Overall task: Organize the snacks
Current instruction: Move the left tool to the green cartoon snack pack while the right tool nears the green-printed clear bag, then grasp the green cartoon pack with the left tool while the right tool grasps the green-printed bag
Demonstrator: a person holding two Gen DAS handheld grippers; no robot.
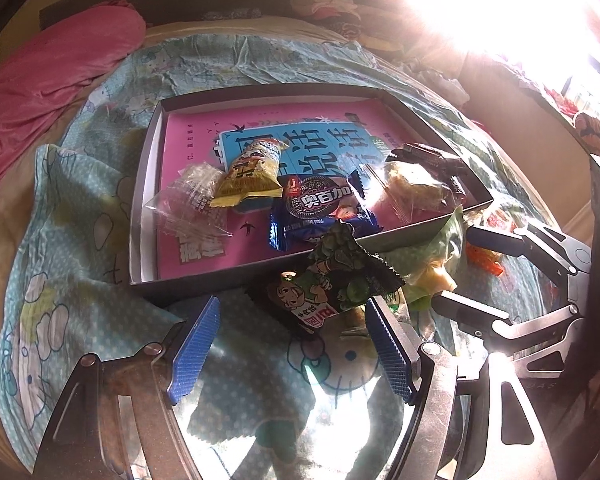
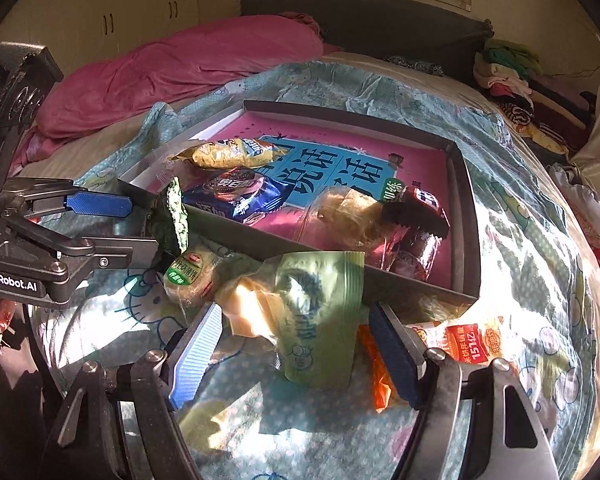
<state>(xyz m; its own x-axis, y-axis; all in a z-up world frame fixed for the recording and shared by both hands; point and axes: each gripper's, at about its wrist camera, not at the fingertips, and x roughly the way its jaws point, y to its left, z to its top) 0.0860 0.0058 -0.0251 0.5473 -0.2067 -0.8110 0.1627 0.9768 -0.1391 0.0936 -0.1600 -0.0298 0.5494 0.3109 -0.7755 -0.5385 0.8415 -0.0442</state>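
A shallow grey box with a pink book inside lies on the bed; it also shows in the right wrist view. In it lie a yellow packet, a blue cookie packet and clear-wrapped pastries. My left gripper is open around a dark green snack packet that leans on the box's near wall. My right gripper is open around a pale green packet on the blanket. An orange packet lies by its right finger.
A Hello Kitty blanket covers the bed. A pink quilt lies at the far left. Folded clothes are piled at the far right. A round green-labelled snack and a red-orange packet lie outside the box.
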